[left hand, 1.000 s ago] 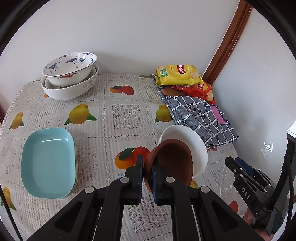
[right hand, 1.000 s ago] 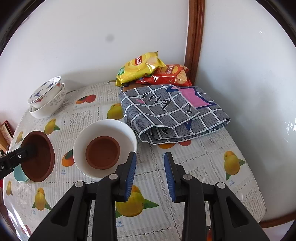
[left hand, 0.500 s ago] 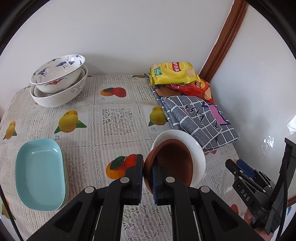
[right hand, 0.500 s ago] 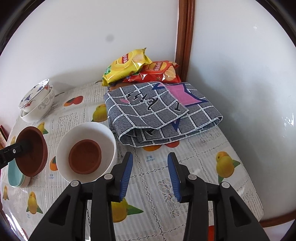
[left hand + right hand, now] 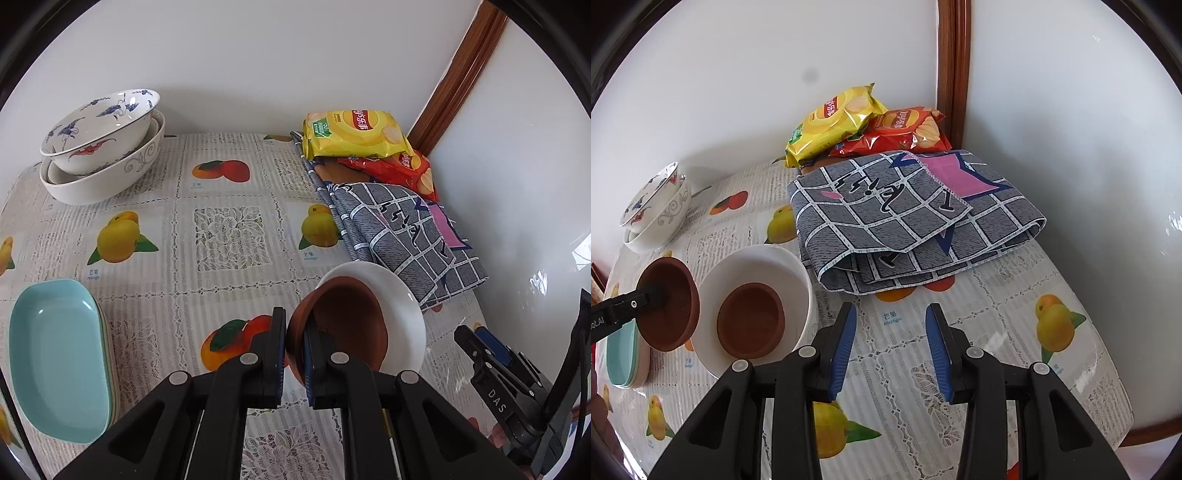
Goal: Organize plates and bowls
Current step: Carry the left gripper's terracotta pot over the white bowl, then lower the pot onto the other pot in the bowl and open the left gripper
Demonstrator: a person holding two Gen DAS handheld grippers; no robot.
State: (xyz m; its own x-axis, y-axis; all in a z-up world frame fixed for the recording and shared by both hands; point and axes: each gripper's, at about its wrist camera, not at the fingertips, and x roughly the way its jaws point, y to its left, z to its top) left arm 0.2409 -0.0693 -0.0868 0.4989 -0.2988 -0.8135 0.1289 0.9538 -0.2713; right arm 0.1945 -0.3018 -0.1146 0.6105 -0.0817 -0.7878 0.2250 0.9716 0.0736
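My left gripper [image 5: 294, 332] is shut on the rim of a brown bowl [image 5: 343, 328], held tilted just left of and above a white bowl [image 5: 402, 306]. In the right wrist view the held brown bowl [image 5: 670, 308] hangs beside the white bowl [image 5: 757, 266], which holds a second brown bowl [image 5: 751, 319]. My right gripper [image 5: 891, 332] is open and empty, above the table right of the white bowl. It also shows in the left wrist view [image 5: 476, 339]. Stacked teal plates [image 5: 55, 358] lie at the left. Patterned bowls [image 5: 103, 129] are stacked at the back left.
A folded grey checked cloth [image 5: 905, 221] lies at the back right, with a yellow chip bag [image 5: 834, 118] and a red chip bag [image 5: 901, 129] behind it against the wall. The fruit-print tablecloth [image 5: 221, 236] covers the table. Walls close off the back and right.
My left gripper has carried the brown bowl closer to the white bowl. My right gripper has opened wider and shifted slightly.
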